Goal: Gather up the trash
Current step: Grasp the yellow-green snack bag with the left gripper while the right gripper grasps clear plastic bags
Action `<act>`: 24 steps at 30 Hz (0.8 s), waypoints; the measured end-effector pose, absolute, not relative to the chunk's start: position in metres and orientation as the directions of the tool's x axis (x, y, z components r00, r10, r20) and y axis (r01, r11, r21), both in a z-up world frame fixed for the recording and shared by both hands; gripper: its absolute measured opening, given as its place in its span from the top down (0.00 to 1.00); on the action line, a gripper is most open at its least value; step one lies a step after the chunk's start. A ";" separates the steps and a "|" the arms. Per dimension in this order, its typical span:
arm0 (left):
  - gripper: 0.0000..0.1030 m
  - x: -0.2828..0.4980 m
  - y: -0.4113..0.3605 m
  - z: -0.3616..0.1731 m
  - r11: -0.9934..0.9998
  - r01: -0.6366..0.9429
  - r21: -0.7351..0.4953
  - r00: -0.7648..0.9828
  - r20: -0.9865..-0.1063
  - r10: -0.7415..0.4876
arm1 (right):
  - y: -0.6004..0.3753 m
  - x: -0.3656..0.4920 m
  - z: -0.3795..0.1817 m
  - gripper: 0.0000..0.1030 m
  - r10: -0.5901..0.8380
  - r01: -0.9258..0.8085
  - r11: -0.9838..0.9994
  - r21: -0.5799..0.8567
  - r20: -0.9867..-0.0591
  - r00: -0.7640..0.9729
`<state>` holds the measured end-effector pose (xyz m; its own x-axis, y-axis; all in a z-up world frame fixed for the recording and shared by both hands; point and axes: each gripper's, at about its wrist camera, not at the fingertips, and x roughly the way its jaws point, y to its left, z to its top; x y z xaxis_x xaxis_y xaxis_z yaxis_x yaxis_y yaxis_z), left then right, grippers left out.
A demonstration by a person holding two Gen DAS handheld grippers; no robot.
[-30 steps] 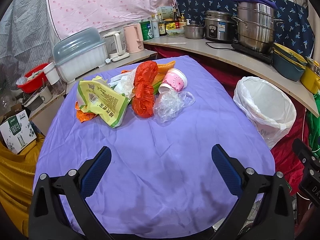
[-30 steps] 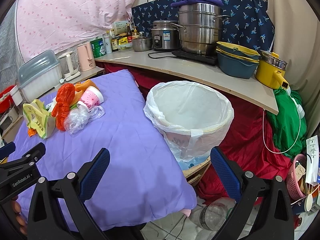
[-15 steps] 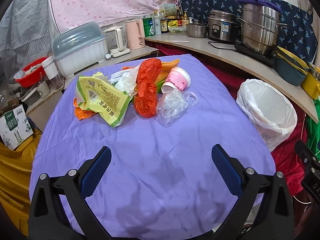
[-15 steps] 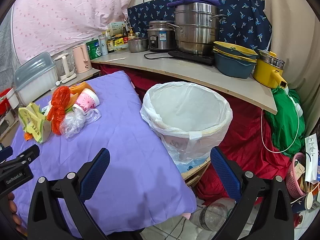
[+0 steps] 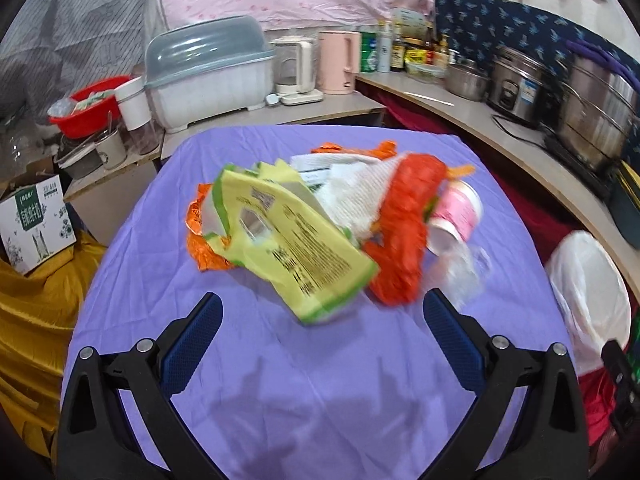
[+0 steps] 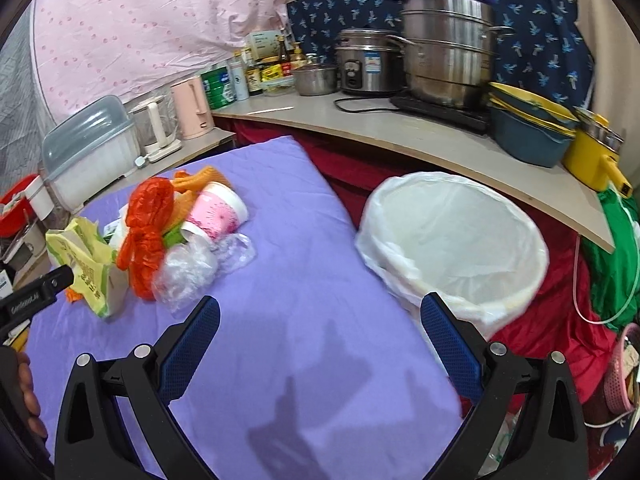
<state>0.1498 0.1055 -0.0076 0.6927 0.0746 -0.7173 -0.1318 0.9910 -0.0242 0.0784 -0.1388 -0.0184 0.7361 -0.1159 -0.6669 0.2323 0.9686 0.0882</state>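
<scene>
A pile of trash lies on the purple-covered table: a yellow-green packet, an orange plastic bag, a pink paper cup, a clear plastic bag and white paper. My left gripper is open and empty, just short of the yellow-green packet. My right gripper is open and empty over the table, right of the pile. The white-lined trash bin stands beside the table, ahead and right of the right gripper, and shows in the left wrist view.
A counter behind holds pots, a rice cooker, bowls and bottles. A dish rack, kettles and a red basin sit on a side shelf. A cardboard box and yellow cloth lie at left.
Both grippers moved toward the trash pile. The left one closed in on the yellow-green packet; the right one swung left over the table. Both stayed open.
</scene>
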 end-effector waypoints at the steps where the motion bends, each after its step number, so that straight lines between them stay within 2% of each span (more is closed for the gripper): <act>1: 0.07 0.157 0.110 -0.008 0.989 -0.143 -0.031 0.689 -0.721 0.077 | -0.132 0.087 -0.019 0.07 -0.105 0.219 0.972 0.090 -0.669 0.736; 13: 0.09 0.221 0.136 -0.030 0.972 -0.190 -0.140 0.638 -0.770 0.014 | -0.070 0.172 -0.046 0.08 -0.007 0.118 0.987 0.108 -0.706 0.708; 16: 0.22 0.227 0.141 -0.035 0.971 -0.177 -0.160 0.629 -0.777 -0.013 | -0.060 0.188 -0.055 0.11 0.019 0.108 0.986 0.129 -0.722 0.692; 19: 0.44 0.230 0.146 -0.042 0.971 -0.156 -0.182 0.609 -0.792 -0.050 | -0.050 0.202 -0.067 0.15 0.032 0.105 0.985 0.138 -0.740 0.672; 24: 0.62 0.225 0.149 -0.045 0.973 -0.127 -0.191 0.612 -0.788 -0.074 | -0.037 0.213 -0.085 0.26 0.059 0.088 0.985 0.150 -0.764 0.642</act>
